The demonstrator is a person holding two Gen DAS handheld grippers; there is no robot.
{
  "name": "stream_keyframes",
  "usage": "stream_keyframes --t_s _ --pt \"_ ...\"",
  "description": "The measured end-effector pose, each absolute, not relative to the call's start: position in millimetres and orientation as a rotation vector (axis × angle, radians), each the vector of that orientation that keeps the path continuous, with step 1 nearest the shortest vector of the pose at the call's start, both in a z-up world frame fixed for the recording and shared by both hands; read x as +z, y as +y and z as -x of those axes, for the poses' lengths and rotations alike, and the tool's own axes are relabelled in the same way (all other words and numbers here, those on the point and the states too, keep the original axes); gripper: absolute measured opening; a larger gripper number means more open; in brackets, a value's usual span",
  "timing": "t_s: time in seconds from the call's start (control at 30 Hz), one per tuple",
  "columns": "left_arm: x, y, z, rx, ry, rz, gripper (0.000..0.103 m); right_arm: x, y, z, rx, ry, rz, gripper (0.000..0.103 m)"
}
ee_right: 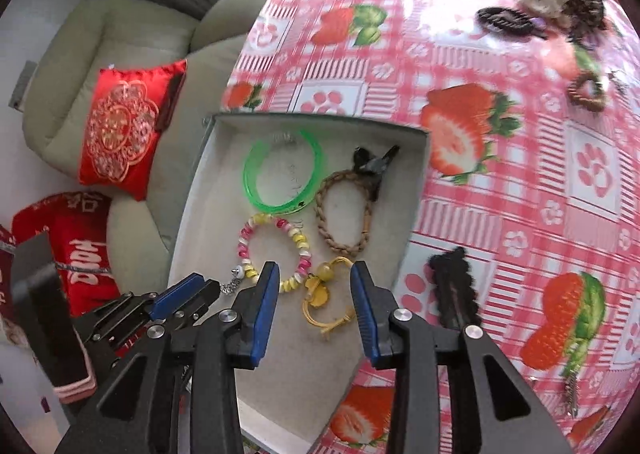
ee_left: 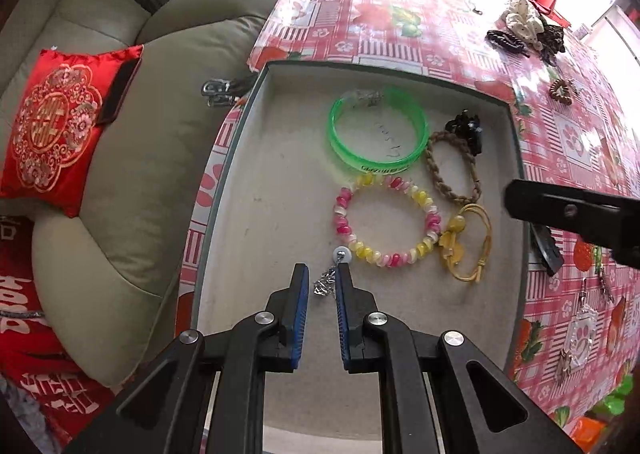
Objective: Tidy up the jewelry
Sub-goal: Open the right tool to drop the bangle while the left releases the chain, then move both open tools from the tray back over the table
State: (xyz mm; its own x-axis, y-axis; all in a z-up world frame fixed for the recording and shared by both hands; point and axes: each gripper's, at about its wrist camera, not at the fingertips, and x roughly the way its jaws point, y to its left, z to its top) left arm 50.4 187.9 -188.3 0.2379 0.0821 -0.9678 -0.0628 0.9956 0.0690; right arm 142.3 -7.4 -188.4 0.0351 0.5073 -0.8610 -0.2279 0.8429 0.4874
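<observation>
A grey tray [ee_left: 256, 158] [ee_right: 192, 214] holds a green bangle [ee_left: 376, 130] [ee_right: 280, 174], a pink-and-yellow bead bracelet [ee_left: 386, 220] [ee_right: 276, 250], a braided brown band [ee_left: 450, 166] [ee_right: 342, 210], a yellow cord tie [ee_left: 468, 246] [ee_right: 324, 294] and a black clip [ee_left: 466, 128] [ee_right: 374, 166]. My left gripper [ee_left: 322, 286] [ee_right: 200, 290] is open, its fingers on either side of a silver chain with a white bead [ee_left: 334, 274] [ee_right: 234, 280] lying in the tray. My right gripper [ee_right: 314, 286] is open and empty above the yellow tie; one finger [ee_left: 560, 210] shows in the left view.
The strawberry tablecloth [ee_right: 500, 214] carries a black hair comb [ee_right: 456, 294], a brown heart clip [ee_right: 586, 90] [ee_left: 562, 90], scrunchies and a dark clip [ee_right: 540, 2] [ee_left: 520, 26], and clear keychains [ee_left: 580, 326]. A sofa with a red cushion [ee_left: 64, 126] stands left.
</observation>
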Motion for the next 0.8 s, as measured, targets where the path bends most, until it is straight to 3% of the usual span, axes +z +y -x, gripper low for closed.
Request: stream_keyframes --t_s 0.37,0.4,0.43,0.47,0.5,0.77,0.8 --pt "-174.5 161.6 -54.5 0.045 1.328 -0.034 0.02 -175.3 -109.3 -120.1 0.384 1.415 -0.309 0.059" --pt "-174.0 157.8 -54.9 0.037 1.329 -0.037 0.027 -175.8 -119.0 -118.1 0.366 1.416 -0.312 0.06" --pt "-172.8 151.0 -55.9 0.029 1.33 -0.049 0.042 -176.2 -130.8 -115.7 0.346 1.417 -0.313 0.061" --pt "-171.8 146.8 -55.9 0.027 1.327 -0.053 0.086 -177.0 -142.6 -113.5 0.327 1.42 -0.314 0.061" --pt "-167.4 140.3 -55.4 0.031 1.304 -0.057 0.101 -178.0 -151.7 -111.9 0.313 1.421 -0.315 0.062" --pt "-155.6 86.8 -60.3 -0.025 1.3 -0.064 0.103 -193.1 -211.4 -99.7 0.247 1.457 -0.308 0.062" --pt "-156.3 80.4 -58.6 -0.032 1.302 -0.068 0.103 -195.1 -216.2 -98.5 0.248 1.462 -0.3 0.066"
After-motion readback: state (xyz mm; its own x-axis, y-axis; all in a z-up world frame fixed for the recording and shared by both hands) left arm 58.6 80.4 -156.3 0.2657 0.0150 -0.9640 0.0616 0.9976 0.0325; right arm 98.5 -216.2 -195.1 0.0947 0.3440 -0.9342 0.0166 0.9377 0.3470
